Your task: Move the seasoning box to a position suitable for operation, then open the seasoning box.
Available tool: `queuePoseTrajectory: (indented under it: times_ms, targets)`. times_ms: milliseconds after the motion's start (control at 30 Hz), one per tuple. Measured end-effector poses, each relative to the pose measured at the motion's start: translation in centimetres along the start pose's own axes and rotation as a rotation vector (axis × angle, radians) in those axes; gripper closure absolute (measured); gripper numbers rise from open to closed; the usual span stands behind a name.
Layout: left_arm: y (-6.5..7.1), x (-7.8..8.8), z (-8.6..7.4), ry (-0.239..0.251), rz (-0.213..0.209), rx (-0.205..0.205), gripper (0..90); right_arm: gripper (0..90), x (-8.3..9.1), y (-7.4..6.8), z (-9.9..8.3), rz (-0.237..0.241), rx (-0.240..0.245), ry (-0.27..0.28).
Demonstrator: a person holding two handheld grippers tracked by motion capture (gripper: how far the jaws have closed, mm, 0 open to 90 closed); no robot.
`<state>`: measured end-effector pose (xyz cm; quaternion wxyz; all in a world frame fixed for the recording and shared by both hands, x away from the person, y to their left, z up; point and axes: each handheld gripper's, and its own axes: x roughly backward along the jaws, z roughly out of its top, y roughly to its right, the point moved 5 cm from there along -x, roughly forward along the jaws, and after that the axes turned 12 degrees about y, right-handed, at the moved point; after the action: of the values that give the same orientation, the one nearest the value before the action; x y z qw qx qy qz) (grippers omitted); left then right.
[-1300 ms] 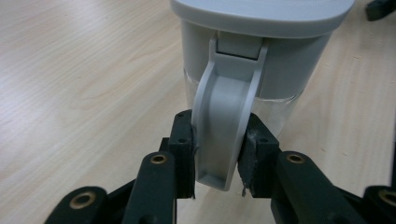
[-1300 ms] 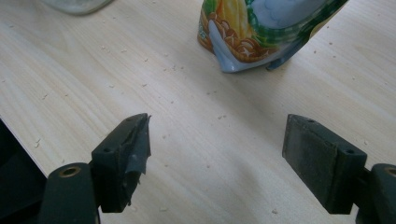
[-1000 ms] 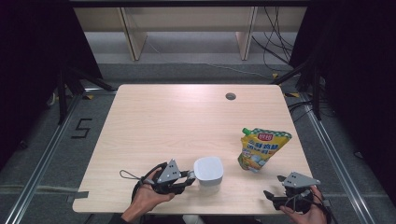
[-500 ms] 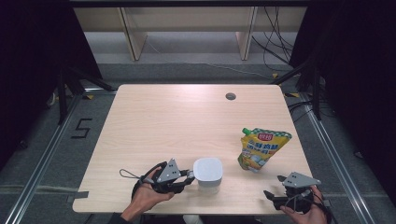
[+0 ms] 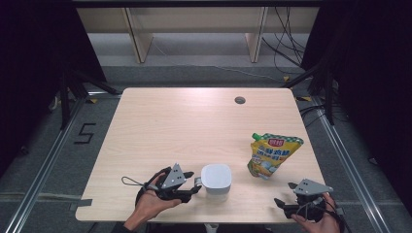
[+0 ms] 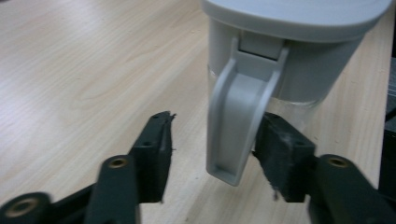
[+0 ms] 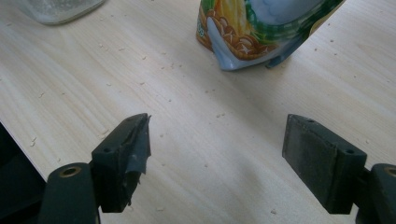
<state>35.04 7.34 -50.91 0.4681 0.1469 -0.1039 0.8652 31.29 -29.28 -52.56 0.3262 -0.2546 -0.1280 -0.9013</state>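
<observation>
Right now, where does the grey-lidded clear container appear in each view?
High view: grey-lidded clear container at the table's near edge, beside the left gripper.
Left gripper view: top right, its latch between the opened jaws.
Right gripper view: top left corner.
Shared landmark: yellow-green pouch.

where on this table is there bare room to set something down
The far half of the table is bare, from the far edge with its grommet hole down to the pouch. The left side is free too. The near edge is crowded: left gripper, lidded container, right gripper.
</observation>
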Motion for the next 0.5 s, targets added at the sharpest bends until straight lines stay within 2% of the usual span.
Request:
queuePoseTrajectory:
  times_ms: [200,267,367,433,500]
  targets:
    - [0.0,0.6,0.9,0.031,-0.015,0.038,30.8,24.5,-0.1,0.0,0.1,0.005,0.025,0.015]
    - [0.2,0.8,1.3,0.046,-0.019,0.055,29.5,24.5,-0.3,0.0,0.1,0.020,0.017,0.013]
    - [0.6,1.1,1.8,0.054,-0.025,0.092,28.0,24.5,-0.2,0.0,0.1,0.015,0.021,0.013]
    - [0.9,1.3,2.0,0.045,-0.030,0.092,27.4,24.5,-0.2,0.0,0.1,0.015,0.022,0.014]
    - [0.8,1.5,2.1,0.044,-0.044,0.056,27.5,24.5,-0.3,0.0,0.2,0.019,0.024,0.018]
